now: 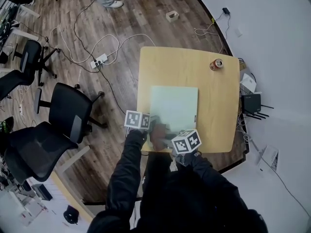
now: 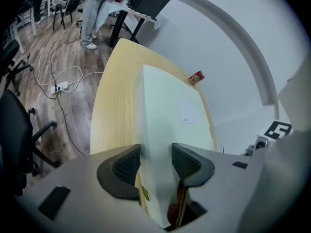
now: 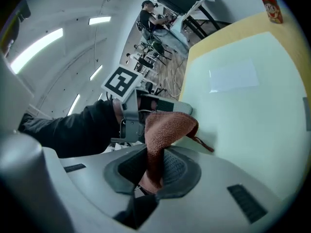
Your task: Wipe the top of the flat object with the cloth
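Observation:
A pale green flat board point(image 1: 174, 106) lies on the wooden table point(image 1: 214, 96); it also fills the left gripper view point(image 2: 167, 110) and the right gripper view point(image 3: 243, 96). My left gripper point(image 1: 146, 125) is shut on the board's near left edge point(image 2: 154, 164). My right gripper point(image 1: 167, 139) is shut on a brown cloth point(image 3: 163, 135), which rests on the board's near corner beside the left gripper point(image 3: 146, 103).
A drink can point(image 1: 216, 64) stands at the table's far right corner, also seen as a red can point(image 2: 196, 77) point(image 3: 271, 6). Black office chairs point(image 1: 68, 115) and cables point(image 1: 97, 57) lie on the floor to the left. A router point(image 1: 251, 103) sits right of the table.

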Demonstrator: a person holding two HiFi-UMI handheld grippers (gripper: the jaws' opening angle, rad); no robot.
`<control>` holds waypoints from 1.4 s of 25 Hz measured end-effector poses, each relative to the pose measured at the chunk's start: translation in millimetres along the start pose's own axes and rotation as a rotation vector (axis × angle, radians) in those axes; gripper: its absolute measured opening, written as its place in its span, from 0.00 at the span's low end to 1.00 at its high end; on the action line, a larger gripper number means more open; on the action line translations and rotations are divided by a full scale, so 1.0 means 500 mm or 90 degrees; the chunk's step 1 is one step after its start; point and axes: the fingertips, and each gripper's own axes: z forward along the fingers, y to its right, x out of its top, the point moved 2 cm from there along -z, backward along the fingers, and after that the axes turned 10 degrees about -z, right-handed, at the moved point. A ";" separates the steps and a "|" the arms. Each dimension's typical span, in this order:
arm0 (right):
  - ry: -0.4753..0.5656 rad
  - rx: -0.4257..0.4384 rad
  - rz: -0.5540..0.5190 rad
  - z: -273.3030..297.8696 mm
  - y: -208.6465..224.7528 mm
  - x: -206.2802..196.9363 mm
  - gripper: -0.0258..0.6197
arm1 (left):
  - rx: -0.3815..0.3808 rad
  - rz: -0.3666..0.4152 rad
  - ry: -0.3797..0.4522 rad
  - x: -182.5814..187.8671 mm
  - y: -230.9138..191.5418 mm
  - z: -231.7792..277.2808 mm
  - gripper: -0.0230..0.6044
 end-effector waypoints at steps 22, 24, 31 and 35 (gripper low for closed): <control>-0.009 -0.128 0.064 -0.080 0.157 -0.062 0.15 | -0.003 -0.004 -0.001 -0.001 -0.004 0.002 0.38; -0.005 -0.141 0.067 -0.098 0.167 -0.066 0.15 | -0.002 -0.004 -0.002 -0.003 -0.005 0.000 0.38; 0.007 -0.170 0.076 -0.165 0.204 -0.081 0.15 | 0.003 -0.003 -0.001 -0.004 -0.005 0.000 0.38; 0.022 -0.187 0.083 -0.205 0.224 -0.087 0.16 | 0.007 -0.004 -0.001 -0.006 -0.002 0.000 0.38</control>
